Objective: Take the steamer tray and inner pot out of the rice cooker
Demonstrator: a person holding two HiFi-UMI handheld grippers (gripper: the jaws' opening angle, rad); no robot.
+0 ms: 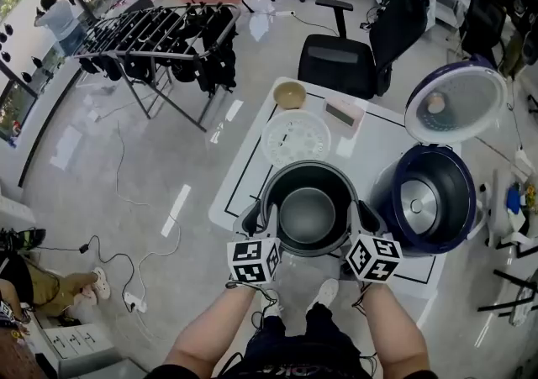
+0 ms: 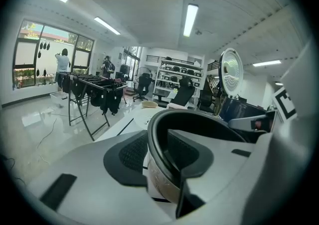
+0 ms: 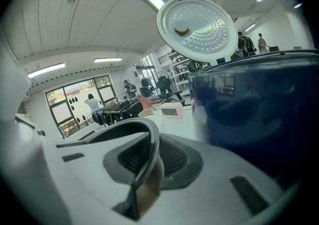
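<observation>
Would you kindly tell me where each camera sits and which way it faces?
Head view: on the person's head, looking steeply down at the white table and round grey metal inner pot; forearms, left gripper and right gripper show.
Left gripper view: rides the left gripper, facing across the pot; its grey jaws clamp the rim.
Right gripper view: rides the right gripper, dark blue rice cooker beside; jaws clamp the rim.
Both gripper views share the black drying rack.
</observation>
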